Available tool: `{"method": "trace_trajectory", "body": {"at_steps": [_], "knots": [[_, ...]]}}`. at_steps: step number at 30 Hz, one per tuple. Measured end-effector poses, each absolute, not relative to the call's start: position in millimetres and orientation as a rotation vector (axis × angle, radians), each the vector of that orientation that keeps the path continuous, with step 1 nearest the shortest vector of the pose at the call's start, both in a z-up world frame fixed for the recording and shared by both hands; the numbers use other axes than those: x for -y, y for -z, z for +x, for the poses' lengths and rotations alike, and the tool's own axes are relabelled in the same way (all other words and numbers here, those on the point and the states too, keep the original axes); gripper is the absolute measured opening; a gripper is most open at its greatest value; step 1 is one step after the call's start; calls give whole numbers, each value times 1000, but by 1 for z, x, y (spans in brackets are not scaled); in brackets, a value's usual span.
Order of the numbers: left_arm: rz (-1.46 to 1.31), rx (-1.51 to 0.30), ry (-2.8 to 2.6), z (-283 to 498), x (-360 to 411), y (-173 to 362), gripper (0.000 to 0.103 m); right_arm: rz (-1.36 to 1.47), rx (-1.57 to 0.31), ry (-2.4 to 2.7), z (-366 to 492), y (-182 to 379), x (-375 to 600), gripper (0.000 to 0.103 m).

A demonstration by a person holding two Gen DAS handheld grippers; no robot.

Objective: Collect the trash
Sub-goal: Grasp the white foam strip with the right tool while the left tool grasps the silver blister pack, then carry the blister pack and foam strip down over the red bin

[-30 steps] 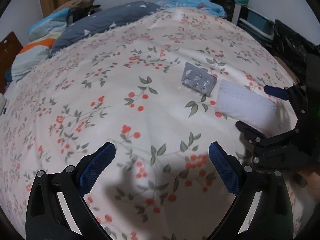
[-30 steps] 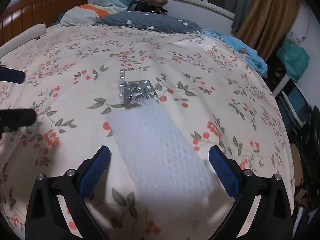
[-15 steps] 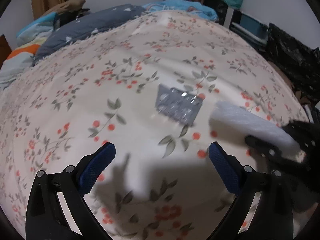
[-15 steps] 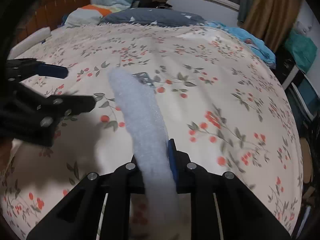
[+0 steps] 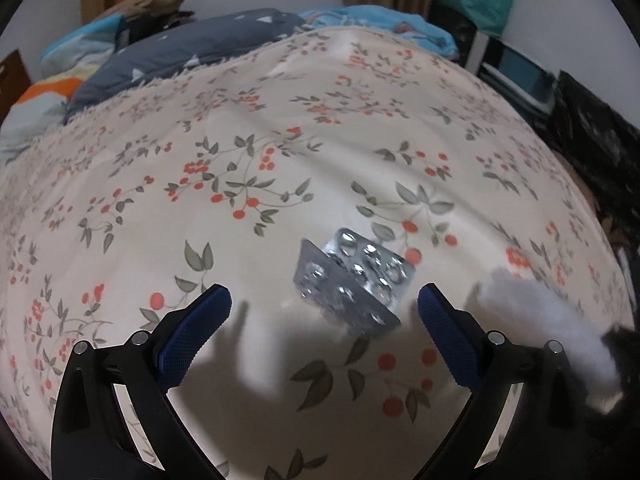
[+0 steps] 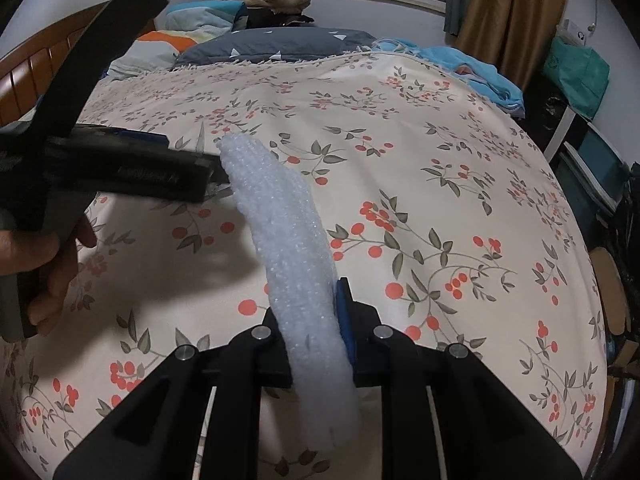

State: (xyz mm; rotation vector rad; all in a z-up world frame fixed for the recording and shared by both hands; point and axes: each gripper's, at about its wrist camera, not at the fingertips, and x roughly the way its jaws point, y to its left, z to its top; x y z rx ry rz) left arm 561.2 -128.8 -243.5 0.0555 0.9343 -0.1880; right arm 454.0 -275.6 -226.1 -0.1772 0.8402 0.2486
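A silver pill blister pack [image 5: 352, 280] lies on the floral bedspread [image 5: 280, 152], bent along a fold. My left gripper [image 5: 324, 308] hangs open just above it, blue pads either side of the pack and apart from it. My right gripper [image 6: 316, 320] is shut on a strip of white foam wrap [image 6: 288, 232], which stands up from the jaws and curves toward the left. The same foam strip [image 5: 536, 312] shows at the right edge of the left wrist view. The left gripper [image 6: 120, 164] crosses the left side of the right wrist view, held by a hand [image 6: 44, 264].
Pillows and folded bedding [image 6: 272, 44] lie at the head of the bed, with a wooden headboard [image 6: 32, 76] at far left. A black bag [image 5: 600, 148] and a shelf stand past the bed's right edge. Curtains [image 6: 512, 12] and a window are behind.
My right gripper closed on the foam strip and lifted it off the bedspread. My left gripper moved toward the blister pack, which now sits between its open fingers.
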Motion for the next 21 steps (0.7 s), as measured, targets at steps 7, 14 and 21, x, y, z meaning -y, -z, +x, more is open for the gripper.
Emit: {"method": "trace_trajectory", "body": {"at_steps": [7,14,21], "knots": [[114,-933,174,564,139,250,47,-183,-843,-258,454,226,275,17],[122,-926,190,558,135,247,45,-160,-836,-266,454,221,274,16],[143,-942,200,544,131,245,13,-150,-839,-275,449,215,268,15]]}}
